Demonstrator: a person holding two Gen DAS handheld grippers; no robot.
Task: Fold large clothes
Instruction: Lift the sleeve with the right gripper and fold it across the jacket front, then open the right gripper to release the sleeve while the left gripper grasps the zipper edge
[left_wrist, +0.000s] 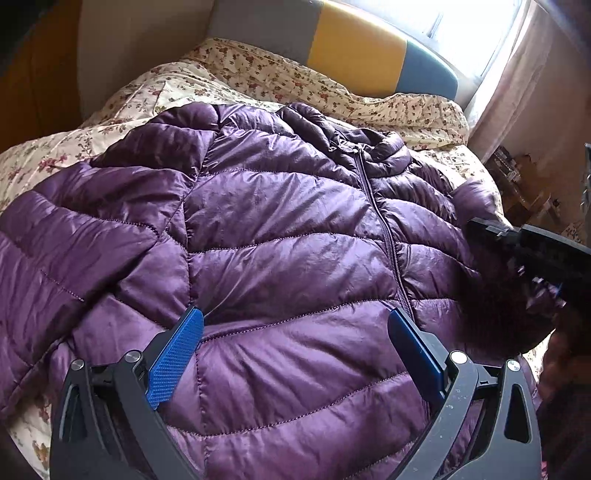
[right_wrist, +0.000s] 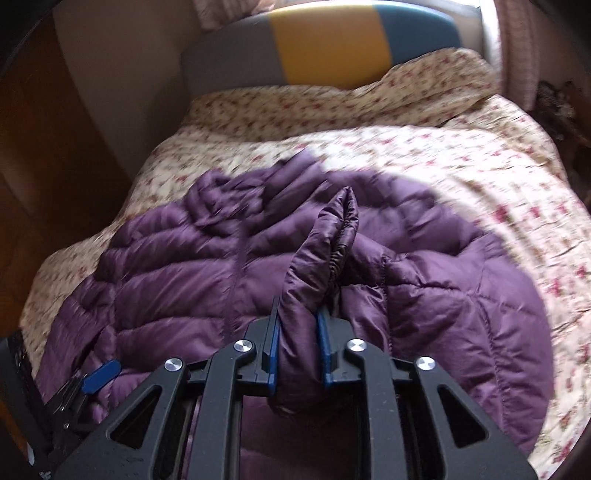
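Right gripper (right_wrist: 297, 325) clamping jacket (left_wrist: 280, 236) sleeve (right_wrist: 317, 258), left gripper (left_wrist: 295, 354) jaws open (slippery fabric, may slide free).

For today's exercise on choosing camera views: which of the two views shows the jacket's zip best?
The left wrist view. There the zip runs sharp and unobstructed from the collar down the purple jacket toward the open left gripper. In the right wrist view motion blur leaves only a faint line, beside the sleeve clamped in the right gripper.
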